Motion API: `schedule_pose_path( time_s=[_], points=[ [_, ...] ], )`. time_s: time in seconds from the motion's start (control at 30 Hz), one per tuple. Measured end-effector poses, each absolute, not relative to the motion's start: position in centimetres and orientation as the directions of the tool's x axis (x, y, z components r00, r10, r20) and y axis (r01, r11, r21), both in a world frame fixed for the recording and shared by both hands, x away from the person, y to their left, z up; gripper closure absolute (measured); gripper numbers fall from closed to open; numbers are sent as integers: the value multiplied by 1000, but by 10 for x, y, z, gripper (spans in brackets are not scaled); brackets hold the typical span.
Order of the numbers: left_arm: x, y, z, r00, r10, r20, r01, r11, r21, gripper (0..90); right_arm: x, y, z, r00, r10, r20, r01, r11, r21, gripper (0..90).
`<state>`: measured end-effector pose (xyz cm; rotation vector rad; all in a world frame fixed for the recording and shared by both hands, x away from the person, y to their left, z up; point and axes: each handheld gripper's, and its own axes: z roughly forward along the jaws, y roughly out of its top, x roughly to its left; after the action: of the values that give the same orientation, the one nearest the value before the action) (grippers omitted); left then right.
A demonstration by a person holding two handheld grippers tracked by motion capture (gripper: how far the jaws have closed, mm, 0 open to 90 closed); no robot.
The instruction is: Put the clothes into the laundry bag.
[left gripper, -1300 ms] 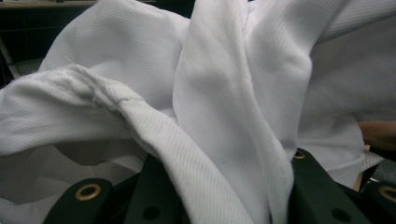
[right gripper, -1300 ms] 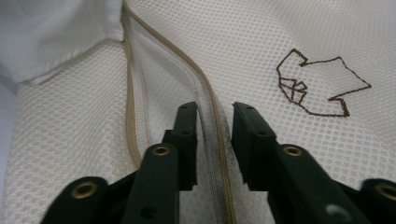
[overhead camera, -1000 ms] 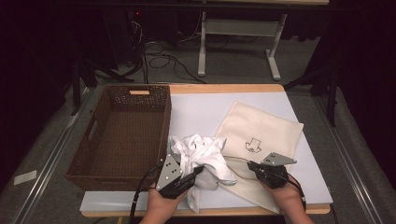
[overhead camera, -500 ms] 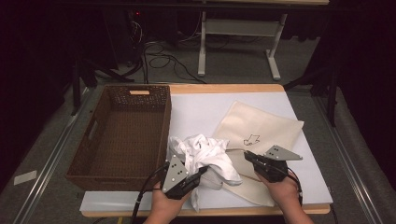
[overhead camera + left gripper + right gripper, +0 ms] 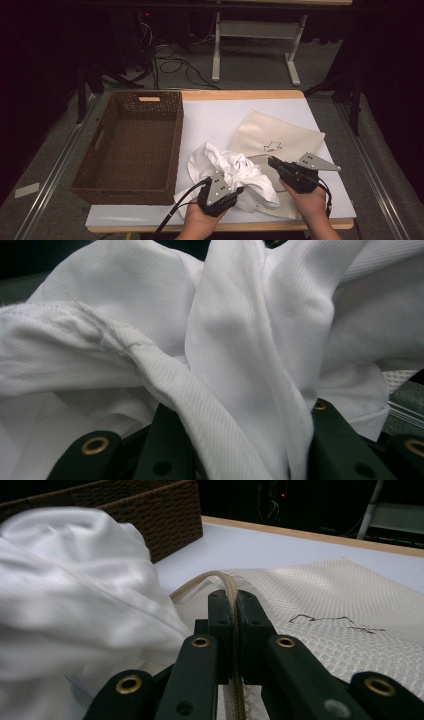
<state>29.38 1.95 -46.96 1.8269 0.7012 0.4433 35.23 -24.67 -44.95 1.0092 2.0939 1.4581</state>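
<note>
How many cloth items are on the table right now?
2. A crumpled white garment lies beside the wicker basket, gripped by the left gripper. A cream mesh bag lies right of it, its edge pinched by the right gripper.

Lab – dark curtains, floor cables (image 5: 175, 62), rail-framed table (image 5: 240, 112).

No readable text, label, brand or number found. Small dark line-drawn emblem noted on cream mesh fabric bag (image 5: 280, 137) at right of table, seen also in right gripper view (image 5: 340, 621); shape outlined, no letters made out.
</note>
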Motion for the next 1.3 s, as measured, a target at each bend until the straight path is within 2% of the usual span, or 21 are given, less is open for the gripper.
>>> schedule_pose_path(
  time_s=[0.3, 0.5, 0.83, 1.07, 1.1, 1.13, 1.2, 1.3],
  points=[
    [331, -11, -476, 708, 706, -13, 326, -311, 893, 706, 349, -250, -444, -667, 739, 92, 321, 174, 931, 879],
    [350, -34, -495, 695, 719, -18, 377, -344, 860, 695, 349, -253, -445, -659, 747, 90, 321, 170, 932, 879],
    [356, -49, -510, 710, 705, -1, 413, -415, 811, 696, 347, -251, -444, -666, 740, 90, 314, 170, 934, 879],
    [360, -48, -511, 703, 710, -41, 445, -393, 805, 664, 341, -248, -441, -682, 729, 69, 284, 177, 942, 879],
    [360, -45, -510, 711, 701, -55, 438, -381, 814, 631, 341, -248, -441, -680, 730, 67, 284, 178, 942, 879],
    [356, -41, -508, 711, 700, -68, 422, -347, 838, 513, 342, -250, -443, -677, 733, 68, 285, 176, 942, 879],
    [352, -35, -505, 714, 695, -88, 402, -305, 863, 387, 342, -252, -443, -675, 735, 70, 288, 174, 942, 879],
    [342, -28, -499, 717, 694, -72, 372, -294, 880, 246, 342, -253, -444, -673, 736, 73, 291, 173, 941, 878]
  ],
)
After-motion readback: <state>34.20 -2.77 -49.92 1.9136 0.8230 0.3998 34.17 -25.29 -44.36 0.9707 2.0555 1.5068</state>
